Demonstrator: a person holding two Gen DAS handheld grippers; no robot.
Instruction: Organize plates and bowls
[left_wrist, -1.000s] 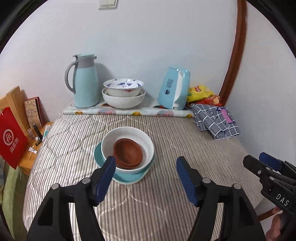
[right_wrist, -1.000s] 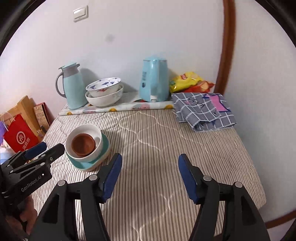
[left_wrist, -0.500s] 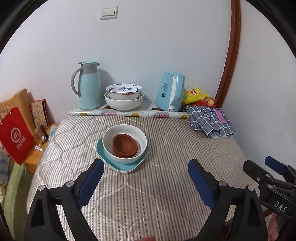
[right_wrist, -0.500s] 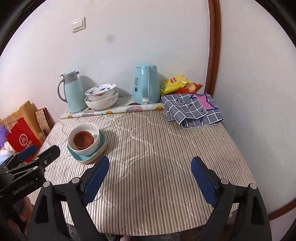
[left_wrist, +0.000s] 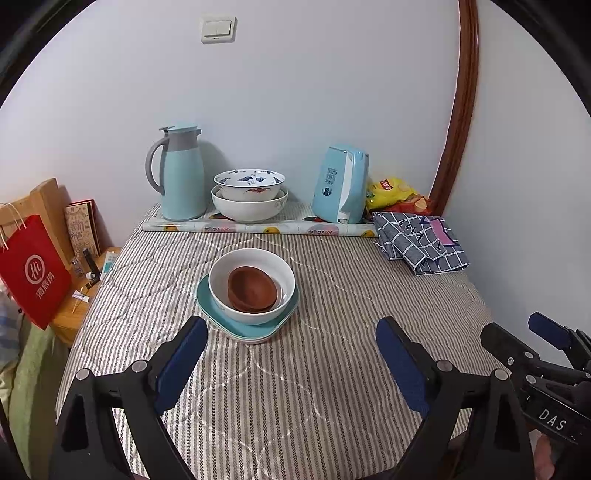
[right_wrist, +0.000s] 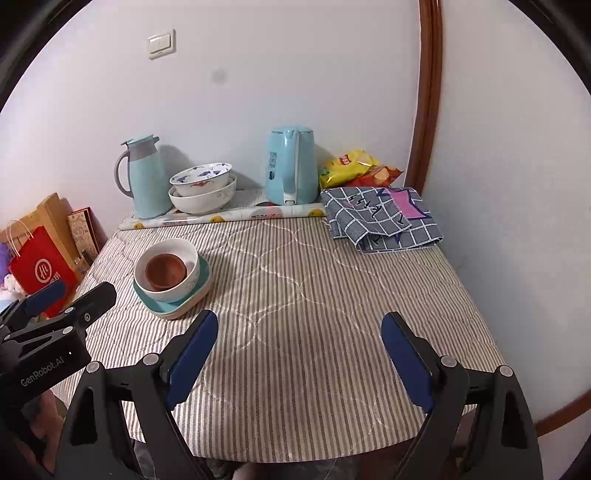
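A brown bowl (left_wrist: 252, 289) sits inside a white bowl (left_wrist: 255, 258), which stands on stacked teal plates (left_wrist: 258, 328) in the middle of the striped table. The stack also shows in the right wrist view (right_wrist: 168, 275). Two more bowls (left_wrist: 249, 195), a patterned one in a white one, stand nested at the back by the wall. My left gripper (left_wrist: 291, 343) is open and empty, just short of the stack. My right gripper (right_wrist: 299, 339) is open and empty over the front of the table, to the right of the stack.
A light-blue thermos jug (left_wrist: 183, 173) and a blue kettle (left_wrist: 341, 184) stand at the back on a rolled mat (left_wrist: 258, 229). A folded checked cloth (left_wrist: 419, 240) and snack bags (left_wrist: 395, 190) lie back right. A red bag (left_wrist: 31, 269) stands left of the table.
Both grippers have pulled back from the stack and opened wider. The bowls and plates have not moved.
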